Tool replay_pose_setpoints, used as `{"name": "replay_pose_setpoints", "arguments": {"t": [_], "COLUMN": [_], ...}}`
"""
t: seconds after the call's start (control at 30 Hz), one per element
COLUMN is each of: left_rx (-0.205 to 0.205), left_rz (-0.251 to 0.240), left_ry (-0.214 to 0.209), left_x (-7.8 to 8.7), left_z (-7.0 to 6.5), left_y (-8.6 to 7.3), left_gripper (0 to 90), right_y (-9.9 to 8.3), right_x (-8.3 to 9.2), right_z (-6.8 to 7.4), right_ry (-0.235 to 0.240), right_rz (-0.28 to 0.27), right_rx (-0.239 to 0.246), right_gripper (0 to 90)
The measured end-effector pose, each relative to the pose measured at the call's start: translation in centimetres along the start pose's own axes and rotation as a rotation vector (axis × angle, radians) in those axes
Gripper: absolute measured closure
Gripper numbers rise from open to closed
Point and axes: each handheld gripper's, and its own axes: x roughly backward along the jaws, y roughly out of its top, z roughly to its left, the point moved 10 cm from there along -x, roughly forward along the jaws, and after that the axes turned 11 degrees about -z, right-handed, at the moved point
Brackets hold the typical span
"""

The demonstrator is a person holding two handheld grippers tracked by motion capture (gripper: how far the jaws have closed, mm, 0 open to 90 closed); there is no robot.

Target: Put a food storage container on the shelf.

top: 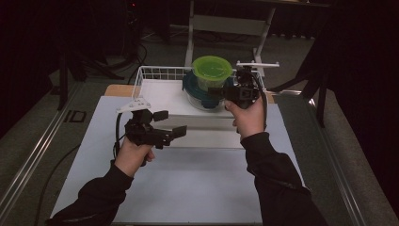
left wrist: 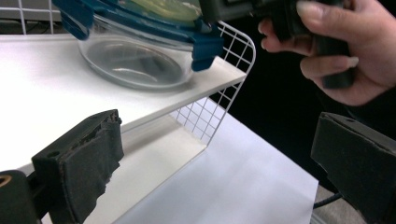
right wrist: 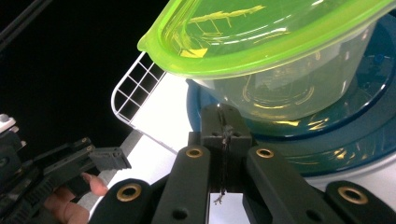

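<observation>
I see a white wire basket [top: 141, 77] at the far side of the counter [top: 188, 188], with a white board [top: 160, 96] lying across it. On the board sits a glass bowl [left wrist: 130, 63] with a blue clip lid [top: 190, 84], and a clear tub with a green lid [top: 211, 66] rests on top of that.

My right hand-held gripper [top: 221, 92] has its jaws pressed together, apparently pinching the blue lid's rim just under the tub; I cannot tell how firm the bite is. My left hand-held gripper [top: 171, 125] hangs wide open and empty, near the basket's front.

To do this well, I judge I should keep the pinch level and move slowly, since the stacked tub could slide off. My free left hand-held gripper could steady the bowl.
</observation>
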Motion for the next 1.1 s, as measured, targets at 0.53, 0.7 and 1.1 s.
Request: {"name": "replay_pose_setpoints", "arguments": {"t": [0.53, 0.7, 1.1], "left_rx": [-0.061, -0.080, -0.140], "left_rz": [-0.025, -0.036, -0.023], "left_ry": [-0.050, -0.057, -0.091], "left_x": [0.5, 1.0, 1.6], "left_z": [-1.8, -2.5, -4.1], "left_y": [-1.0, -1.2, -4.5], "left_gripper": [0.7, 0.7, 0.7], "right_y": [-3.4, -4.5, -10.3], "right_x": [3.1, 4.1, 5.8], "right_z": [2.6, 2.6, -0.6], "right_ry": [0.082, 0.104, 0.141], "right_rz": [-0.038, -0.088, -0.147], "right_rx": [0.132, 0.138, 0.149], "right_gripper": [45.7, 29.5, 19.7]}}
